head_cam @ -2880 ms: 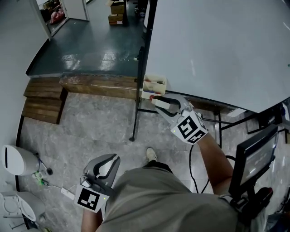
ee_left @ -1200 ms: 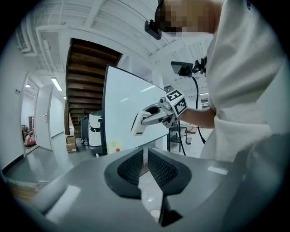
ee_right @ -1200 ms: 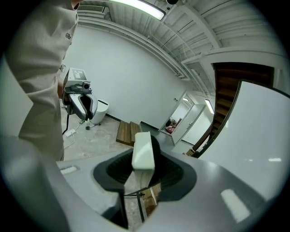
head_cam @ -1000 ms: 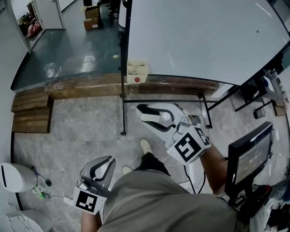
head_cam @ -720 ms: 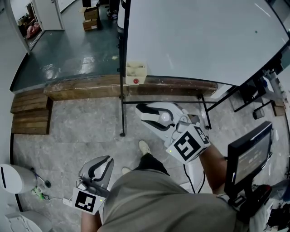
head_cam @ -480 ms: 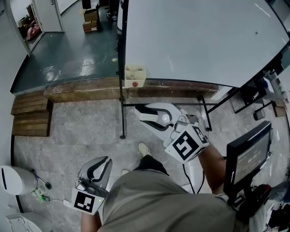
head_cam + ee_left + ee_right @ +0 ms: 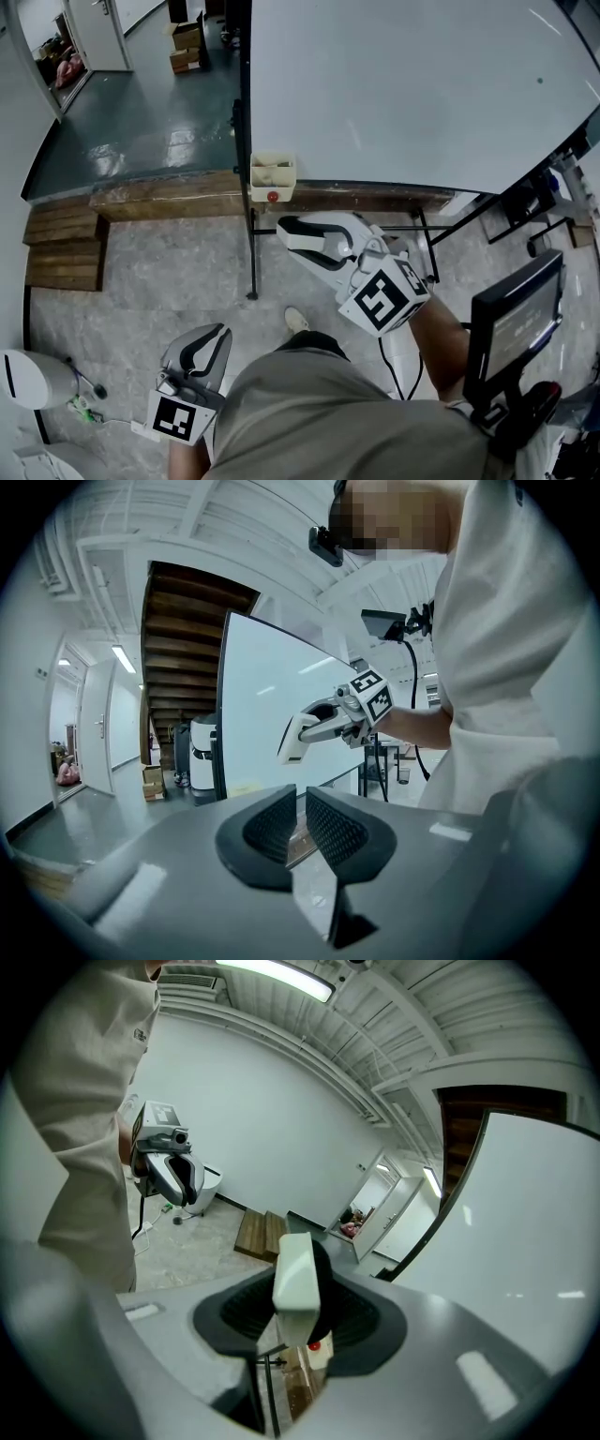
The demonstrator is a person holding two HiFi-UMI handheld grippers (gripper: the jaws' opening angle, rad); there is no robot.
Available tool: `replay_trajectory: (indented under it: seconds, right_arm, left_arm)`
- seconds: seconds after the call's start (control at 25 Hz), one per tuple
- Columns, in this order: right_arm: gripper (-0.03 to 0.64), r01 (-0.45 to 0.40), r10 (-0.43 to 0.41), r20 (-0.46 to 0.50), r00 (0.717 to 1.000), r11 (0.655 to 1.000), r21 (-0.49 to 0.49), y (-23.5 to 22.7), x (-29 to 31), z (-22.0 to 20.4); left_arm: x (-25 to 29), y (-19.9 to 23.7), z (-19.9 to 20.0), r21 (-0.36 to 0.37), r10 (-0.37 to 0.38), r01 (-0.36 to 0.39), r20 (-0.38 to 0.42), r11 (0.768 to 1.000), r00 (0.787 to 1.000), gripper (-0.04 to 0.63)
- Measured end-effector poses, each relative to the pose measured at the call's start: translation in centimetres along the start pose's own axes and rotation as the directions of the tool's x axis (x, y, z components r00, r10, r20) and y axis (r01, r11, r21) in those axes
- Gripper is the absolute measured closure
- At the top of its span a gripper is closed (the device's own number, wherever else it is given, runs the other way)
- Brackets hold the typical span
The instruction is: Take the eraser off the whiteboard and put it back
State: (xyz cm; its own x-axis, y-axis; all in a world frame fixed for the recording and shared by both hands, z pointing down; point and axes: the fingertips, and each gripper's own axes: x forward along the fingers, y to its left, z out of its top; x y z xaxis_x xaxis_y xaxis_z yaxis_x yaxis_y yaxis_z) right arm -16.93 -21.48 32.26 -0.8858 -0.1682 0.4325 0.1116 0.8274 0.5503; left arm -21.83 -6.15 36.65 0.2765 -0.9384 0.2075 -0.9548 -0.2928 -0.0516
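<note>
The eraser (image 7: 296,1279) is off the whiteboard (image 7: 403,84), clamped in the half-open right tool (image 7: 298,234); putting it back remains.

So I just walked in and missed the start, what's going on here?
A person faces the whiteboard with a tool in each hand. The right tool grips the white eraser, held clear of the board near its lower edge. The left tool hangs low at the person's side, jaws nearly together, empty.
</note>
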Motion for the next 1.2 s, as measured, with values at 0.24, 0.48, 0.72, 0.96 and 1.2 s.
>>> replay_trajectory:
  seconds: [0.24,0.48,0.72,0.96,1.2]
  right_arm:
    - [0.465,-0.015,0.015,-0.008,1.000,1.000,0.003,-3.2,1.4,-2.4]
    - [0.465,-0.040,0.040,-0.005,0.999,0.999,0.006,-5.6,3.6,-4.7]
    - [0.465,-0.073,0.073,0.002,0.997,0.997,0.013,-7.9,6.1,-6.7]
    - [0.465,-0.100,0.100,0.025,0.995,0.995,0.013,-9.6,8.4,-8.9]
    - [0.465,-0.130,0.129,0.023,0.991,0.991,0.022,-10.7,10.3,-10.8]
  left_arm:
    - [3.5,1.2,0.7,-0.004,0.002,-0.002,-0.003,1.000,1.000,0.557]
    - [5.9,2.4,0.7,-0.015,0.024,-0.024,-0.023,1.000,0.999,0.557]
    - [8.1,4.1,0.8,-0.030,0.060,-0.062,-0.047,0.998,0.997,0.557]
    - [10.0,5.1,0.9,-0.032,0.082,-0.085,-0.065,0.996,0.994,0.557]
    - [11.7,6.0,0.8,-0.041,0.102,-0.106,-0.086,0.994,0.991,0.557]
